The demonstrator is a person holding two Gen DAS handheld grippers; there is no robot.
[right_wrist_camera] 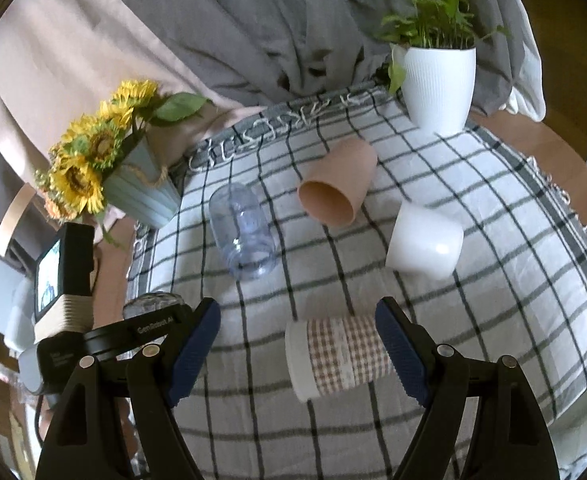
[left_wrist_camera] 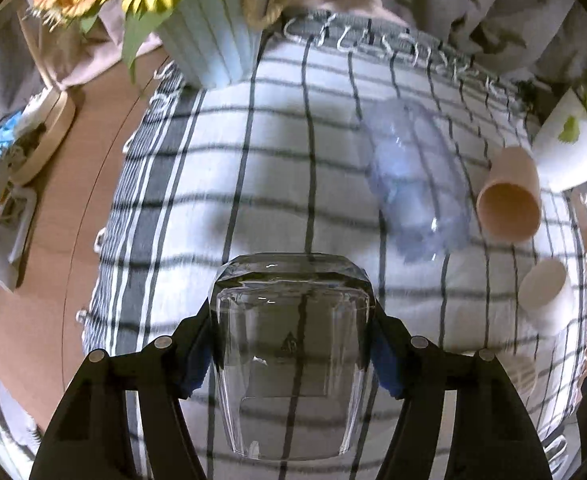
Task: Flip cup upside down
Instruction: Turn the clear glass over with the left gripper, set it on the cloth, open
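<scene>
My left gripper point(left_wrist_camera: 291, 354) is shut on a clear glass cup point(left_wrist_camera: 291, 360), held between its blue pads above the checked cloth point(left_wrist_camera: 253, 168); the cup's thick base points away from the camera. My right gripper point(right_wrist_camera: 297, 348) is open and empty, its jaws either side of a checked-pattern paper cup point(right_wrist_camera: 337, 356) lying on its side. A bluish clear cup point(right_wrist_camera: 243, 232), a tan cup point(right_wrist_camera: 335, 184) and a white cup point(right_wrist_camera: 425, 242) lie on their sides further back. The left gripper's body point(right_wrist_camera: 93, 344) shows at the right wrist view's left edge.
A sunflower pot point(right_wrist_camera: 133, 184) stands at the cloth's back left corner and a white plant pot point(right_wrist_camera: 439, 84) at the back right. Grey and pink drapes hang behind. The wooden table point(left_wrist_camera: 53, 240) shows left of the cloth, with clutter at its edge.
</scene>
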